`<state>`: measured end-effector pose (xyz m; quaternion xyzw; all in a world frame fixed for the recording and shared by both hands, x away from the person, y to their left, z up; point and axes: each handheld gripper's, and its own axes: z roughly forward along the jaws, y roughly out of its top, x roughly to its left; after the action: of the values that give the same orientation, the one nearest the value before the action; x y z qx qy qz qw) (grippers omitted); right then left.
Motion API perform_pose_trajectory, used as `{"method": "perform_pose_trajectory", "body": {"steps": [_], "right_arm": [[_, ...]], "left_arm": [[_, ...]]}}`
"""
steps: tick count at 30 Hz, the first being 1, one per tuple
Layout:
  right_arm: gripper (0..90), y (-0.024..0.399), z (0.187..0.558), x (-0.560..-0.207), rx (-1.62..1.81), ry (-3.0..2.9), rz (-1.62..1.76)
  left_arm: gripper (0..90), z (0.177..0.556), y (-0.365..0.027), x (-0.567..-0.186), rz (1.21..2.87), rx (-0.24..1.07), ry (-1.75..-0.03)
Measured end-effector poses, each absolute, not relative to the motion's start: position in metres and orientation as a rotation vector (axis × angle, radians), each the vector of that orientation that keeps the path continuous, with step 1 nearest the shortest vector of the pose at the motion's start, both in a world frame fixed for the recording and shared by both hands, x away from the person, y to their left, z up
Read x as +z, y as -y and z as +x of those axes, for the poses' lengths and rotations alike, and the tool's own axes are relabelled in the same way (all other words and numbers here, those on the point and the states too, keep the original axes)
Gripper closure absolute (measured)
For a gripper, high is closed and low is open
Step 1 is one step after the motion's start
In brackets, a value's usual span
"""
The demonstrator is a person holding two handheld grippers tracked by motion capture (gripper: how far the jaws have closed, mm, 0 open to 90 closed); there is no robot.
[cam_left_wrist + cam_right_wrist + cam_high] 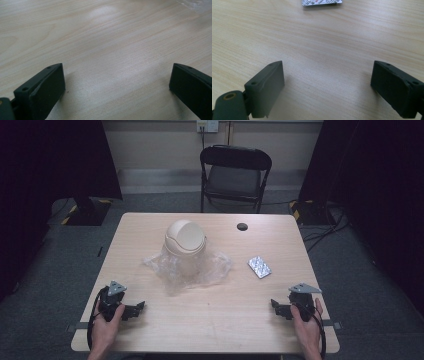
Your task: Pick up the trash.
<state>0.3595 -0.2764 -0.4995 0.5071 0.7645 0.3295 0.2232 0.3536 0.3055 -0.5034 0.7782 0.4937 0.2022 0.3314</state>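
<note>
Your desk (150, 330) carries a small bin (185, 240) with a swing lid at its middle, standing on a crumpled clear plastic bag (212, 267) — the pill pack (259, 267) lies well to the right of it. Both tongs rest at the near edge, the left tongs (140, 306) and the right tongs (274, 306) each spread wide with nothing between the jaws. By my reading, nothing is started; next, reach the right tongs forward to the pack, which lies flat — so you'll need a low, edge-on pinch.
</note>
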Motion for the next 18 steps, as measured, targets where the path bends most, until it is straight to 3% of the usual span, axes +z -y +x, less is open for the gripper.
{"method": "perform_pose_trajectory", "body": {"steps": [18], "right_arm": [[15.1, 0.275, 0.358, -0.489, 0.960, -2.099, 1.413]], "left_arm": [[0.0, 0.354, -0.306, -0.503, 2.034, 0.530, -1.291]]}}
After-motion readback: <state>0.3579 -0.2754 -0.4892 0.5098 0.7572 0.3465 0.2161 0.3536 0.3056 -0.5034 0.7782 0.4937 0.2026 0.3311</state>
